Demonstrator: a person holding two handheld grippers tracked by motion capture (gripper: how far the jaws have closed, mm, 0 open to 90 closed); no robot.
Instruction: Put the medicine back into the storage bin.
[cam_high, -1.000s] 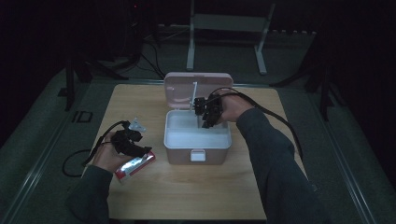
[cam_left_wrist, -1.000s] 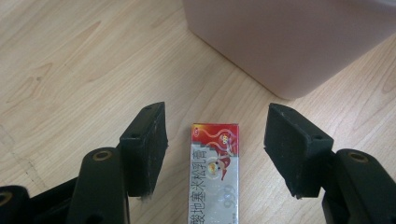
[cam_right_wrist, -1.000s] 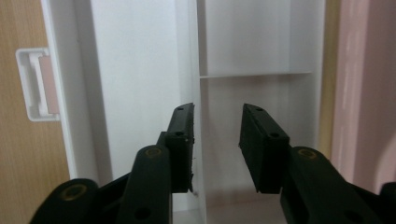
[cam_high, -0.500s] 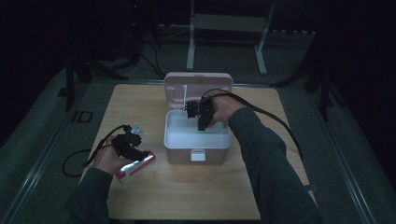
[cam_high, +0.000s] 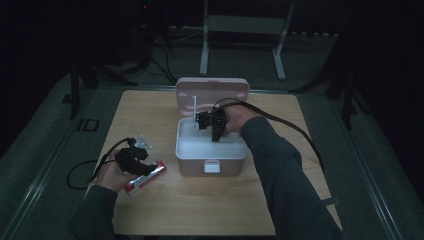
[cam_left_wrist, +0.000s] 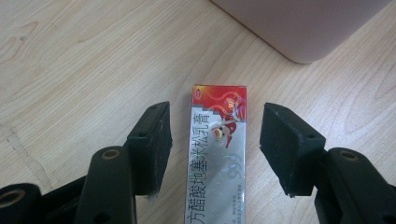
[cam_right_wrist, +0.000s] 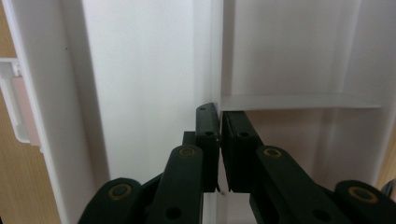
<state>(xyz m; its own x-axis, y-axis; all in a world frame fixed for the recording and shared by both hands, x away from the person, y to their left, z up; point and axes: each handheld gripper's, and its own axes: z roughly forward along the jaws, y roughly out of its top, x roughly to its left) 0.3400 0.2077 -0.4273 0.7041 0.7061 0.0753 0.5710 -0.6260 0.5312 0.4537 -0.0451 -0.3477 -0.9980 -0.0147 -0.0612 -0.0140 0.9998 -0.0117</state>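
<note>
One ointment carton, one open pink box, two claws at work.

The single red-and-silver ointment carton (cam_left_wrist: 218, 158) lay flat on the table (cam_high: 210, 210) left of the pink box (cam_high: 212, 155), between the spread jaws of the left claw (cam_left_wrist: 215, 149), neither pad touching it. The right claw (cam_right_wrist: 219, 140), pressed together, sat inside the box beside its raised lid (cam_high: 212, 92). One crinkled clear wrapper (cam_high: 143, 142) lay nearby. The room around was dark, with a metal stand (cam_high: 240, 45) behind.
</note>
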